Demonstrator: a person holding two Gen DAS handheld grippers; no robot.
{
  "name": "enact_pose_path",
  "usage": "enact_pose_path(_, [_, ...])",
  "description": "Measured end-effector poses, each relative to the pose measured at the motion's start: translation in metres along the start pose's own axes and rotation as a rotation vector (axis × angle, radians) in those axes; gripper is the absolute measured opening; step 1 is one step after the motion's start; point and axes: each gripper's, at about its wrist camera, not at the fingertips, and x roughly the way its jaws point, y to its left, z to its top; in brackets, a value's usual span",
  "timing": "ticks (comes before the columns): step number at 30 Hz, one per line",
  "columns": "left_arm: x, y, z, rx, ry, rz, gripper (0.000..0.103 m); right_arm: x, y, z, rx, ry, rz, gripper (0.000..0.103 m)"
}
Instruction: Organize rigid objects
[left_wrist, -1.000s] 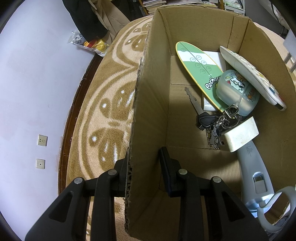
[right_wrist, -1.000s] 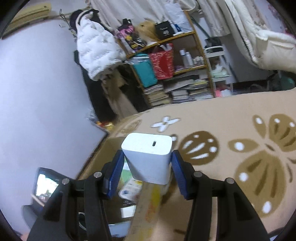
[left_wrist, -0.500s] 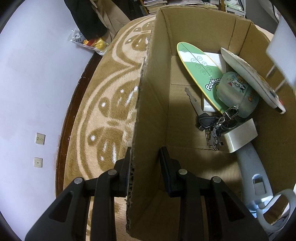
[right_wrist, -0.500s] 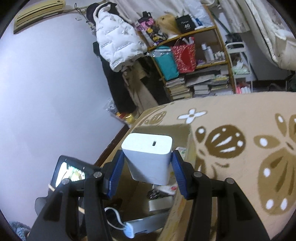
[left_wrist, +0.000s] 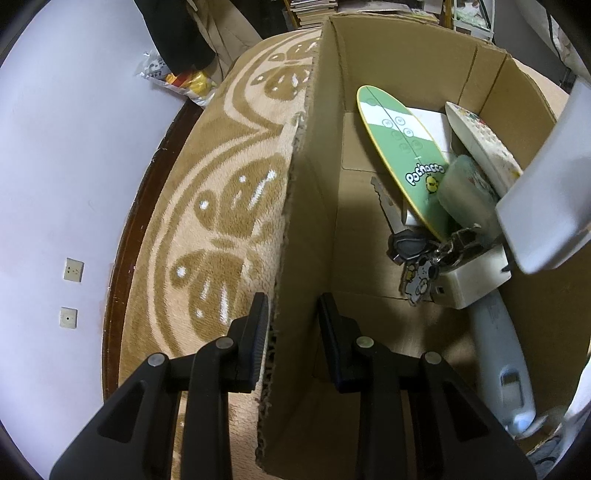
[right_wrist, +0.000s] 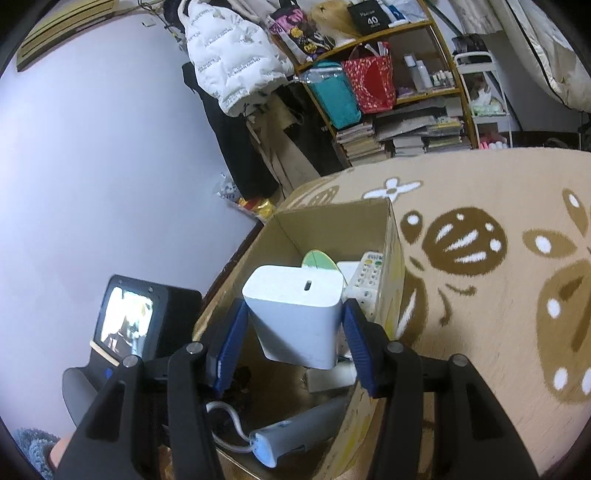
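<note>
Above the open brown cardboard box, the right gripper pinches a white rectangular charger block; the left gripper clamps the box's wall.

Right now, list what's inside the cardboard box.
Inside the cardboard box: a green Pochacco board, white remote, keys with a charm, a white block and a grey handheld device. The held white charger hides what lies beneath it.

A white charger sits between blue pads. The brown cardboard box holds a green-and-white board. The rug is beige with brown, white-dotted motifs.
</note>
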Motion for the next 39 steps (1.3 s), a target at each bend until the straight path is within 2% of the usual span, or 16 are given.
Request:
enact_pose_path(6, [0.001,-0.001,0.0,-0.009,-0.003,-0.009,0.028,0.005,0.0,-0.009,-0.034,0.02,-0.027,0.057])
enact_pose_path(15, [-0.007,-0.002,-0.005,-0.021,-0.028,-0.003,0.027,-0.011,0.003,-0.005,-0.057,-0.029,-0.059,0.058])
enact_pose_path(19, [-0.015,-0.003,-0.008,-0.015,-0.059,-0.008,0.027,-0.025,-0.003,-0.002,-0.02,-0.059,-0.077,0.066])
enact_pose_path(22, [-0.023,-0.007,-0.01,-0.002,-0.095,-0.022,0.028,-0.039,-0.011,-0.003,0.005,-0.073,-0.086,0.077])
enact_pose_path(27, [-0.039,-0.004,-0.016,-0.013,-0.148,-0.056,0.03,-0.051,-0.025,-0.006,0.038,-0.057,-0.15,0.082])
enact_pose_path(29, [-0.044,-0.004,-0.019,-0.012,-0.172,-0.058,0.031,-0.057,-0.029,-0.01,0.038,-0.059,-0.19,0.088])
enact_pose_path(31, [-0.05,-0.003,-0.023,-0.006,-0.192,-0.065,0.034,-0.061,-0.031,-0.013,0.036,-0.06,-0.213,0.088])
enact_pose_path(34, [-0.059,-0.002,-0.028,-0.011,-0.222,-0.116,0.04,-0.072,-0.029,-0.016,0.033,-0.074,-0.264,0.089])
enact_pose_path(39, [-0.081,0.001,-0.037,-0.017,-0.299,-0.132,0.048,-0.088,-0.017,-0.022,-0.002,-0.095,-0.282,0.093])
